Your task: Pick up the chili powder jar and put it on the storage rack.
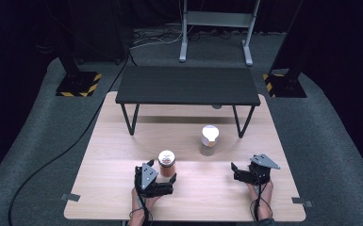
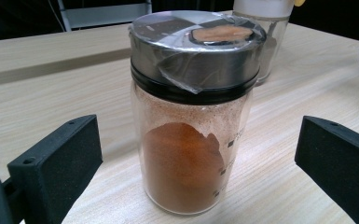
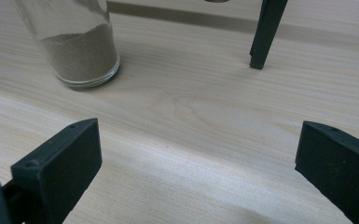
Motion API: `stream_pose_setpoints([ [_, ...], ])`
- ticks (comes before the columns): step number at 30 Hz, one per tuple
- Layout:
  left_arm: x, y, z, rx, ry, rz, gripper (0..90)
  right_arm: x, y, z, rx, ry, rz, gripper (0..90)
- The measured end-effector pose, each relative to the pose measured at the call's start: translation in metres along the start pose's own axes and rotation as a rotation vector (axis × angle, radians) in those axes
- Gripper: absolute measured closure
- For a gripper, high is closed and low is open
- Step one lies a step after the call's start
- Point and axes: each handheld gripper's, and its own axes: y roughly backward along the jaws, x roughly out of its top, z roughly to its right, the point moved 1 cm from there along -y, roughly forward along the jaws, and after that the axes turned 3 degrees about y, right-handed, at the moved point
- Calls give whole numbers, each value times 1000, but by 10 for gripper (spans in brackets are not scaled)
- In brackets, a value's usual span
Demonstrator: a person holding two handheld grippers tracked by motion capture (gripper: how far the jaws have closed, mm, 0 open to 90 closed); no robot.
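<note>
**Glass spice jars on a pale wood table**

Orange-red powder half fills the steel-lidded spice jar [image 2: 193,116], upright between the spread jaws of the left gripper [image 1: 162,175], pads clear of the glass. A white-capped jar [image 1: 209,140] of grey-brown powder stands well apart. The right gripper [image 1: 240,170] gapes over bare tabletop [image 3: 205,112]. Plastic film blurs the steel lid; the white-capped jar's top is cut off in the right gripper view.
</note>
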Motion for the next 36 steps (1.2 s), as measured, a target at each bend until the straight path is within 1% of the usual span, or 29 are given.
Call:
stream_pose_setpoints([
  [2, 2, 0, 1, -1, 0, -15, 1, 0, 0, 0, 3, 1, 0, 0],
  [3, 5, 0, 3, 3, -2, -31, 1, 0, 0, 1, 3, 0, 0, 0],
  [5, 7, 0, 3, 1, 6, -38, 1, 0, 0, 1, 3, -1, 0, 0],
  [7, 12, 0, 7, 9, 10, -61, 1, 1, 0, 0, 1, 1, -4, 0],
  [8, 15, 0, 10, 21, 8, -73, 1, 1, 0, 0, 2, 3, -6, 0],
  [12, 26, -3, 20, 37, 12, -97, 2, 1, -1, 0, 3, 4, -7, 0],
  [15, 30, -7, 26, 46, -6, -114, 1, 2, -1, 0, 3, 6, -10, 0],
  [16, 31, -8, 27, 50, -6, -120, 1, 2, -1, 0, 4, 7, -11, 0],
  [19, 31, -13, 26, 60, 14, -138, 1, 1, -1, 0, 3, 3, -7, 0],
  [23, 33, -19, 21, 56, 16, -159, 1, 2, -1, -1, 2, 12, -15, 0],
  [27, 34, -23, 20, 54, 26, -151, 0, 3, -1, -2, 0, 13, -17, 0],
  [31, 33, -27, 21, 52, 27, -150, 0, 3, -2, -1, 5, 14, -19, 0],
  [36, 35, -31, 21, 61, 22, -159, 0, 3, -1, 0, 6, 11, -16, 0],
])
